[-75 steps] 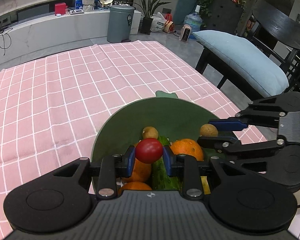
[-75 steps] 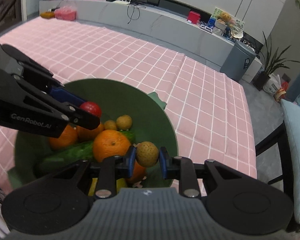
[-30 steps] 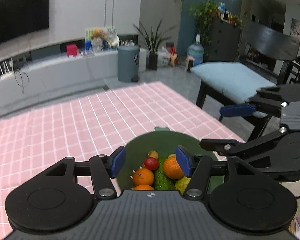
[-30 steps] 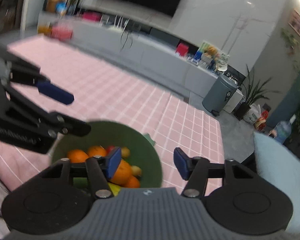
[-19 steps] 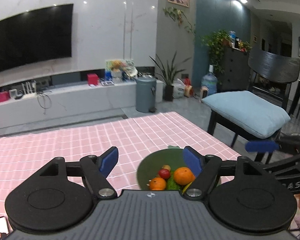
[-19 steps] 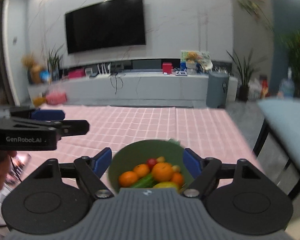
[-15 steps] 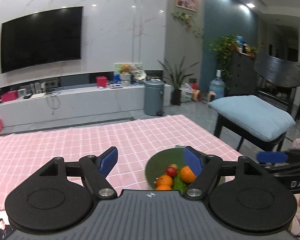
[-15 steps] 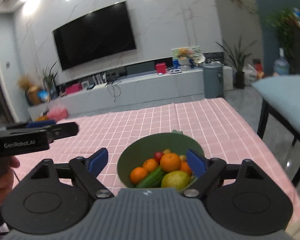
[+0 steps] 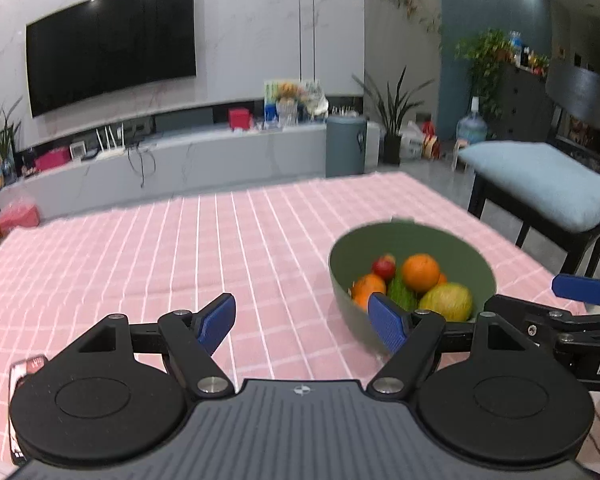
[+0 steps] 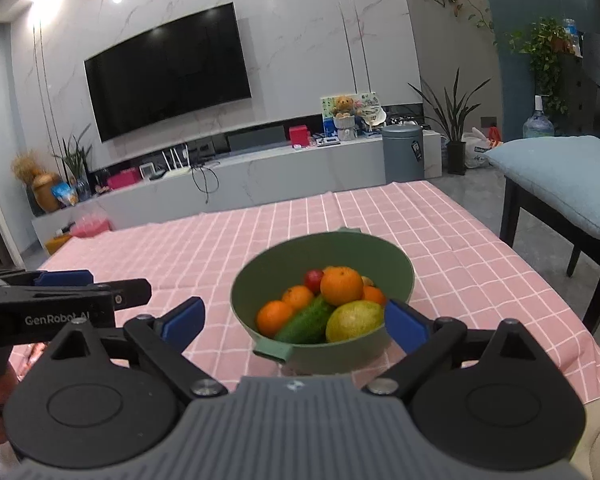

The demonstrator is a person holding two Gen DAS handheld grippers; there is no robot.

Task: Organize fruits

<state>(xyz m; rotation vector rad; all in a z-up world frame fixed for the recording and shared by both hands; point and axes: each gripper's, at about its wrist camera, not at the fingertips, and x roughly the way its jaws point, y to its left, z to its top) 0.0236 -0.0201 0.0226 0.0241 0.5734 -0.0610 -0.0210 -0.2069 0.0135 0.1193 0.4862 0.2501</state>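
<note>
bowl: green bowl (image 10: 324, 344) sits on the pink checked tablecloth (image 10: 204, 256), near the table's near right corner.
fruit: oranges (image 10: 341, 285), a red fruit (image 10: 313, 279), a cucumber (image 10: 306, 323) and a yellow-green mango (image 10: 354, 320) all lie inside the bowl.
left gripper (image 9: 302, 322): jaws spread wide, nothing between them, above the cloth left of the bowl.
right gripper (image 10: 296, 326): jaws have just been opening; now wide apart, empty, the bowl seen between the fingertips.
</note>
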